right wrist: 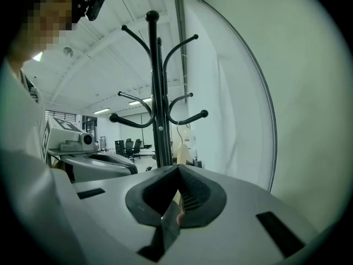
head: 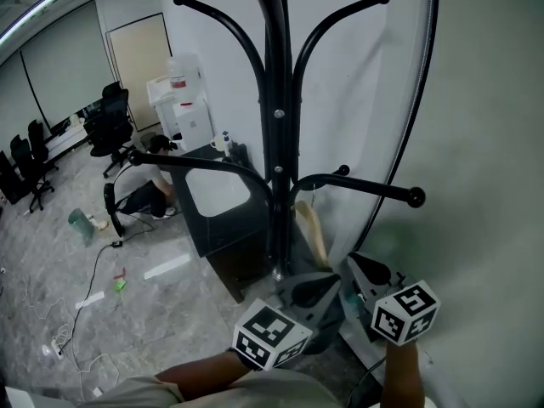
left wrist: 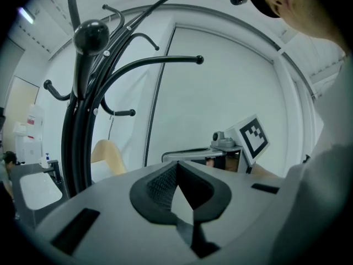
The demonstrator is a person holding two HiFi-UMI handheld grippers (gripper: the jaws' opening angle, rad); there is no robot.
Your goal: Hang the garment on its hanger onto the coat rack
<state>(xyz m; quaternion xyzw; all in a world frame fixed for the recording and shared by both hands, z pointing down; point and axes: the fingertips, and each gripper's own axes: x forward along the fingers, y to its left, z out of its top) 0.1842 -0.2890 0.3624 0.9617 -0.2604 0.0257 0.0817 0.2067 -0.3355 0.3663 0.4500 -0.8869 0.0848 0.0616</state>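
Note:
The black coat rack (head: 278, 126) stands close in front of me against the white wall. A pale wooden hanger (head: 312, 226) hangs by its wire hook from a lower right arm (head: 365, 187) of the rack; it also shows as hanger (left wrist: 106, 153) and hanger (right wrist: 182, 153). I cannot make out a garment on it. My left gripper (head: 316, 289) and right gripper (head: 362, 267) are side by side just below and in front of the hanger, apart from it. Both are shut with nothing between the jaws: left gripper (left wrist: 176, 167), right gripper (right wrist: 178, 168).
A dark cabinet with a white top (head: 217, 195) stands left of the rack's pole. A water dispenser (head: 183, 100), office chairs (head: 109, 121) and cables (head: 85, 313) on the tiled floor lie further left. A curved metal rail (head: 416, 100) runs along the wall at right.

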